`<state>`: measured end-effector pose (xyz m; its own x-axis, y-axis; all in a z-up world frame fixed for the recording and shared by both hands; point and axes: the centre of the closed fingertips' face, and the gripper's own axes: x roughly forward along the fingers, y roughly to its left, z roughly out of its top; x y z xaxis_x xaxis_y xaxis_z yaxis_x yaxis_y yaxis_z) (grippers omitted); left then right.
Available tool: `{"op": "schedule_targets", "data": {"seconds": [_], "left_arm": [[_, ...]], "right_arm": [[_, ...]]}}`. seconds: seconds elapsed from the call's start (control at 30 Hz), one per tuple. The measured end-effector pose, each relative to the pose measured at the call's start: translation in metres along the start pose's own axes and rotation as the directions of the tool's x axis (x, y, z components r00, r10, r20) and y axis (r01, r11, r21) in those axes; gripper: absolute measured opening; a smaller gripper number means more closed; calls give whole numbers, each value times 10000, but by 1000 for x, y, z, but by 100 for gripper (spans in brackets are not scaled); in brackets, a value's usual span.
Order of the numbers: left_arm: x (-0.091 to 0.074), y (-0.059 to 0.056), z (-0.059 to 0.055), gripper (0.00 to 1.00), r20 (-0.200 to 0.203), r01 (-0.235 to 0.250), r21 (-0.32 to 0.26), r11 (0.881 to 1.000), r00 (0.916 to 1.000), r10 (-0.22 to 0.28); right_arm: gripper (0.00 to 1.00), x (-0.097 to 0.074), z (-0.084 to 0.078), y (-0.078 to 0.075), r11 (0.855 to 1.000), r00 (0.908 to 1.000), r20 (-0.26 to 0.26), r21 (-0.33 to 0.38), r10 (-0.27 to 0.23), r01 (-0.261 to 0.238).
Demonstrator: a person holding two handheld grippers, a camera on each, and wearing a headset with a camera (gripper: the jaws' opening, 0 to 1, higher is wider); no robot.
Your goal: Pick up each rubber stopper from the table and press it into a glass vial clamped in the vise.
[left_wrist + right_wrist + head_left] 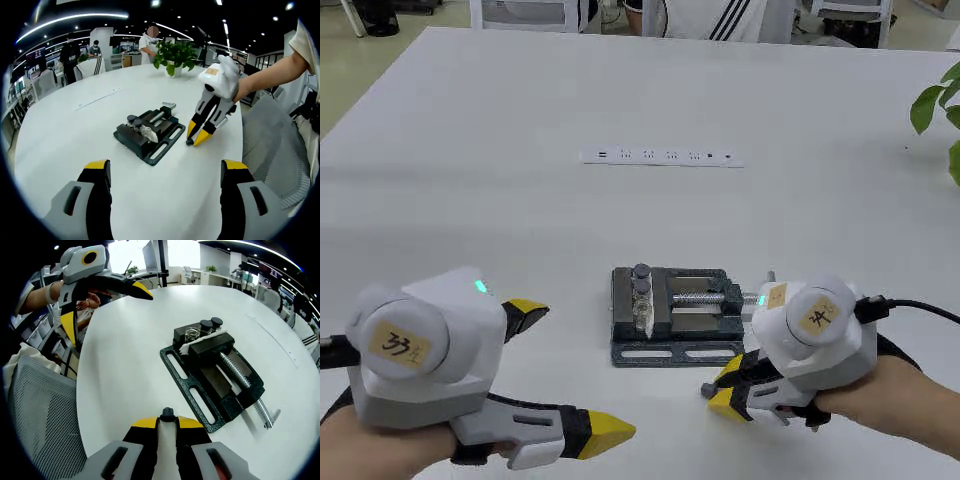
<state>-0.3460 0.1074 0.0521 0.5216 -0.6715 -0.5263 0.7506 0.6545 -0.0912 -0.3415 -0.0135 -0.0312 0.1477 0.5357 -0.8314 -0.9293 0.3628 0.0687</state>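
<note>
Pinching a small dark rubber stopper [167,413], the right claw [167,423] sits by the near edge of the white table [520,190], just beside the dark metal vise [215,365]. The left claw [165,169] is spread wide, empty. Meeting the one open clear glass vial [192,333] crooked, the stopper might tip or pop out.

"33" on left gripper [570,371] sticker [400,345] (handwritten)

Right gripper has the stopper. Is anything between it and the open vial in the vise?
Nothing visible blocks it. The stopper in the right gripper faces bare table, then the low base of the vise. The open vial stands at the row's near end, mouth uncovered. The left gripper is off to one side.
</note>
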Motion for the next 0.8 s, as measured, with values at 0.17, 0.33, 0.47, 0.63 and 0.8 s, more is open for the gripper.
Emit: {"op": "schedule_targets", "data": {"seconds": [0.17,0.33,0.47,0.63,0.8], "left_arm": [[-1,-2,-2,89,-16,-17,16,10000,10000,17],[-4,-3,-5,89,-26,-104,9,9999,9999,104],[-6,-4,-6,88,-91,-108,188,9998,9999,110],[-6,-7,-3,86,-48,-89,426,9991,9999,91],[-4,-12,3,84,115,-118,576,9983,9999,111]], "right_arm": [[8,0,2,1,9998,10000,6,-164,95,-95],[8,-7,10,2,9952,9993,-227,-921,305,-325],[8,-18,20,0,9861,9978,-452,-1572,475,-540],[8,-35,37,-3,9695,9932,-840,-2247,810,-981],[7,-50,57,-4,9399,9857,-1336,-3112,1031,-1404]]}}
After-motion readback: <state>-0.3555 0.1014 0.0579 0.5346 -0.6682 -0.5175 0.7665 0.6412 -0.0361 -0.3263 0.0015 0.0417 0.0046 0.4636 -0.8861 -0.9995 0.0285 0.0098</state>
